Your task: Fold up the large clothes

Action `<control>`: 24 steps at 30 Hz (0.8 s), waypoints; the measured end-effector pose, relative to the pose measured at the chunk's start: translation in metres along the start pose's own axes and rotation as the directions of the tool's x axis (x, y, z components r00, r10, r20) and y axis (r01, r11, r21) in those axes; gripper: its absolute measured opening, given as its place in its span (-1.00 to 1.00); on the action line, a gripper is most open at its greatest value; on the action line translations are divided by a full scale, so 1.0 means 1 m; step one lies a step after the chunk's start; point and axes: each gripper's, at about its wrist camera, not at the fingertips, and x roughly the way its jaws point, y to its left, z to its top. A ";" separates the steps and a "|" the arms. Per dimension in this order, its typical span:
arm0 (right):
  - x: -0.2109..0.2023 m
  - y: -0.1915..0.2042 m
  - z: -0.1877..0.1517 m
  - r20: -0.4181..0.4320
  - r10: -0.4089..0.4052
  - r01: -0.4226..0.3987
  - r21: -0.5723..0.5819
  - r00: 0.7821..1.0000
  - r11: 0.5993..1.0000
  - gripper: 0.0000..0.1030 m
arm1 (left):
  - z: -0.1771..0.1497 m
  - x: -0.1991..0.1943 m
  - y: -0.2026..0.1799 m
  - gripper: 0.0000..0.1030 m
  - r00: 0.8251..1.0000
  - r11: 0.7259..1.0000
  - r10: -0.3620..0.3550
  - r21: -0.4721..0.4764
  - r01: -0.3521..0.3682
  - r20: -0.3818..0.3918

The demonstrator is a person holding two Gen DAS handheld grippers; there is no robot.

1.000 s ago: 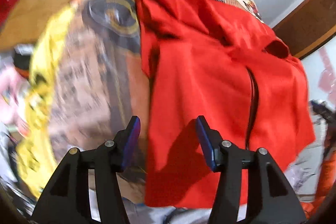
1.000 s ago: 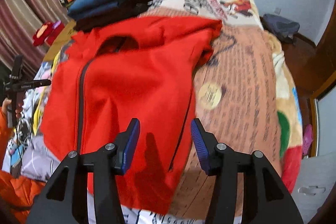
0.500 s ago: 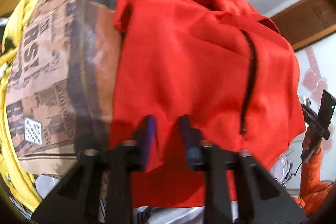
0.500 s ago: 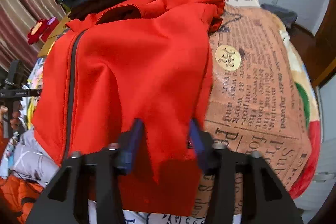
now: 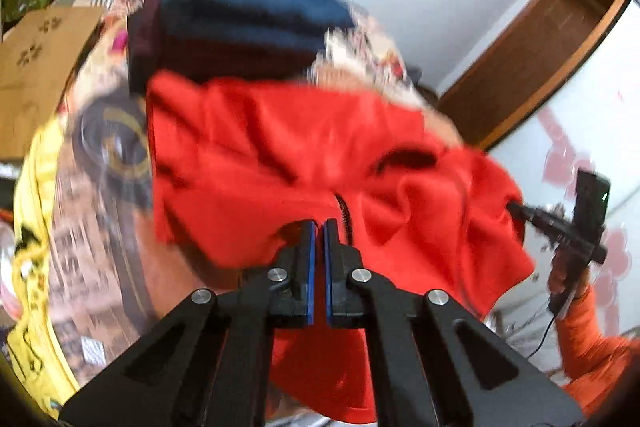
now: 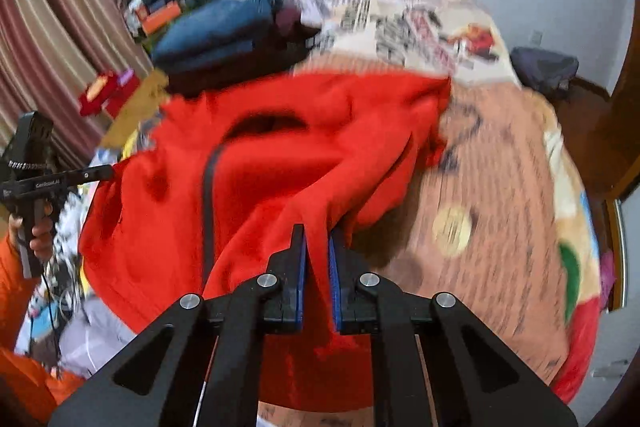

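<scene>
Now both claws clamped, left claw (image 5: 319,227), right claw (image 6: 318,233), red jacket (image 6: 280,167) hem lifted

A second earlier both pairs of jaws stood wide above the red jacket (image 5: 304,155), which lay flat below them. The left gripper (image 5: 319,227) and the right gripper (image 6: 318,239) each closed on the near hem and rose, so the cloth between their pads pulled up into taut ridges and the zipper (image 6: 208,203) bent.
</scene>
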 end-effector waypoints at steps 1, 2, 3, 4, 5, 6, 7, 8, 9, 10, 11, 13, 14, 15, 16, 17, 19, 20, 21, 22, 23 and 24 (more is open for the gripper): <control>-0.001 -0.002 0.008 0.014 0.006 -0.006 0.006 1.000 1.000 -0.83 | 0.012 -0.004 0.001 -0.96 0.999 1.000 -0.004 -0.010 0.005 0.031; -0.002 -0.003 0.016 0.031 0.005 -0.006 0.012 0.999 1.000 -0.83 | 0.022 -0.010 0.007 -0.96 0.998 1.000 -0.001 -0.019 0.002 0.060; -0.002 -0.006 0.027 0.049 0.000 -0.001 0.010 0.999 1.000 -0.83 | 0.031 -0.013 0.010 -0.96 0.996 1.000 0.010 -0.024 -0.008 0.086; -0.002 -0.007 0.034 0.066 -0.008 0.007 0.011 0.998 1.000 -0.83 | 0.041 -0.016 0.016 -0.96 0.993 0.999 0.028 -0.032 -0.024 0.117; -0.001 -0.009 0.042 0.078 -0.016 0.016 0.010 0.997 1.000 -0.83 | 0.050 -0.014 0.021 -0.96 0.990 0.998 0.044 -0.040 -0.039 0.136; 0.002 -0.013 0.052 0.096 -0.026 0.025 0.013 0.995 1.000 -0.83 | 0.058 -0.012 0.026 -0.96 0.986 0.997 0.068 -0.047 -0.062 0.153; 0.004 -0.015 0.058 0.103 -0.030 0.028 0.017 0.994 0.999 -0.83 | 0.068 -0.007 0.031 -0.96 0.980 0.994 0.108 -0.049 -0.101 0.164; 0.008 -0.020 0.067 0.110 -0.037 0.035 0.024 0.993 0.999 -0.83 | 0.074 0.000 0.036 -0.96 0.976 0.990 0.136 -0.050 -0.129 0.169; 0.015 -0.027 0.078 0.118 -0.047 0.043 0.037 0.992 0.998 -0.83 | 0.082 0.008 0.042 -0.96 0.972 0.987 0.161 -0.053 -0.154 0.172; 0.018 -0.032 0.083 0.121 -0.052 0.047 0.044 0.991 0.998 -0.83 | 0.090 0.020 0.048 -0.96 0.966 0.981 0.194 -0.053 -0.187 0.169; 0.027 -0.039 0.092 0.118 -0.059 0.053 0.058 0.991 0.997 -0.83 | 0.093 0.025 0.053 -0.96 0.963 0.977 0.214 -0.055 -0.208 0.164; 0.044 -0.049 0.104 0.104 -0.067 0.059 0.080 0.992 0.995 -0.83 | 0.103 0.052 0.071 -0.96 0.952 0.960 0.277 -0.073 -0.269 0.131; 0.055 -0.052 0.108 0.086 -0.079 0.072 0.082 0.993 0.994 -0.83 | 0.105 0.063 0.080 -0.96 0.948 0.954 0.298 -0.076 -0.291 0.111; 0.065 -0.055 0.110 0.071 -0.092 0.086 0.080 0.993 0.993 -0.83 | 0.106 0.075 0.087 -0.96 0.943 0.947 0.320 -0.075 -0.314 0.091; 0.078 -0.058 0.112 0.049 -0.103 0.099 0.079 0.993 0.992 -0.83 | 0.106 0.089 0.096 -0.96 0.935 0.936 0.350 -0.073 -0.345 0.063; 0.093 -0.061 0.112 0.016 -0.110 0.108 0.074 0.994 0.991 -0.82 | 0.104 0.100 0.100 -0.96 0.925 0.925 0.376 -0.069 -0.373 0.048; 0.111 -0.069 0.112 -0.028 -0.132 0.134 0.075 0.991 0.988 -0.80 | 0.098 0.118 0.108 -0.96 0.876 0.876 0.482 -0.027 -0.481 0.013; 0.119 -0.074 0.111 -0.047 -0.140 0.144 0.079 0.989 0.986 -0.80 | 0.096 0.126 0.111 -0.96 0.857 0.857 0.516 0.000 -0.516 -0.004; 0.123 -0.076 0.109 -0.063 -0.143 0.148 0.082 0.988 0.986 -0.76 | 0.093 0.131 0.114 -0.96 0.845 0.846 0.534 0.019 -0.533 -0.020; 0.124 -0.079 0.107 -0.074 -0.145 0.151 0.086 0.987 0.985 -0.73 | 0.089 0.132 0.116 -0.96 0.846 0.846 0.533 0.033 -0.532 -0.030; 0.122 -0.080 0.107 -0.078 -0.144 0.151 0.094 0.986 0.984 -0.70 | 0.087 0.130 0.117 -0.96 0.854 0.854 0.520 0.041 -0.518 -0.030; 0.118 -0.081 0.106 -0.080 -0.143 0.151 0.102 0.986 0.983 -0.59 | 0.085 0.126 0.115 -0.95 0.860 0.860 0.509 0.048 -0.508 -0.028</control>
